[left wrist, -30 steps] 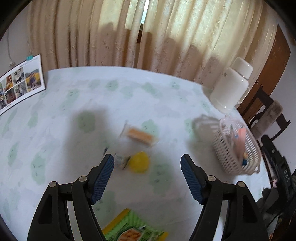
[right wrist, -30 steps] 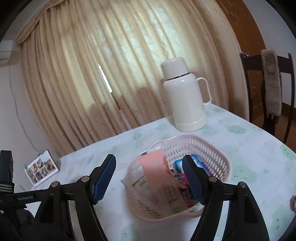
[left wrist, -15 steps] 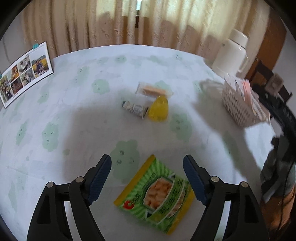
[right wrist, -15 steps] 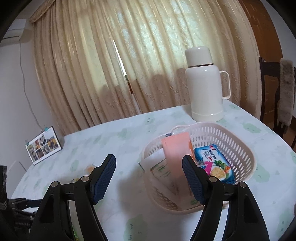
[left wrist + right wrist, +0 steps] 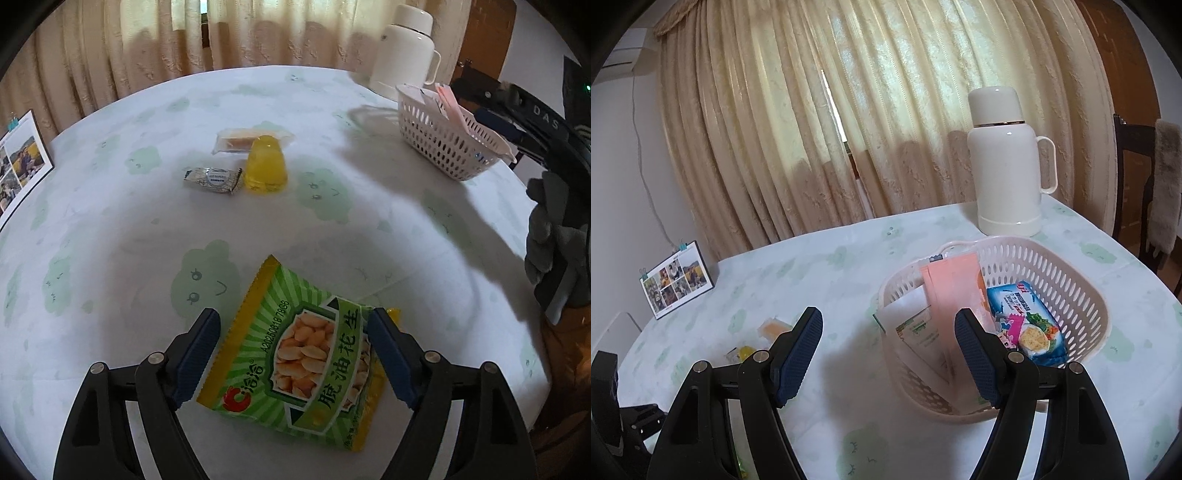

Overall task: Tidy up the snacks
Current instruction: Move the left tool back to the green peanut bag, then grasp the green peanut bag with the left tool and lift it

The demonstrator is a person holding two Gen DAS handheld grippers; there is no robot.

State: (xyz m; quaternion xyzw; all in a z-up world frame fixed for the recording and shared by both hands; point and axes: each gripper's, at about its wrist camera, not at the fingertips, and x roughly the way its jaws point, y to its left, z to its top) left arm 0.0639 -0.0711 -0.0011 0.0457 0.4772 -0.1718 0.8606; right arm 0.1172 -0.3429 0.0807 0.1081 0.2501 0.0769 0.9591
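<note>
A round table [image 5: 110, 229] is carrying a white basket [image 5: 1082, 295] holding packets. The left gripper [image 5: 295, 354] is hanging wide open around a green peanut bag [image 5: 306, 354], gripping nothing. The right gripper [image 5: 888, 354] is hovering open and empty beside the basket.

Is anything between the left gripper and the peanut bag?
Nothing visible. The left gripper is open, with the peanut bag lying flat on the table between its fingers.
</note>
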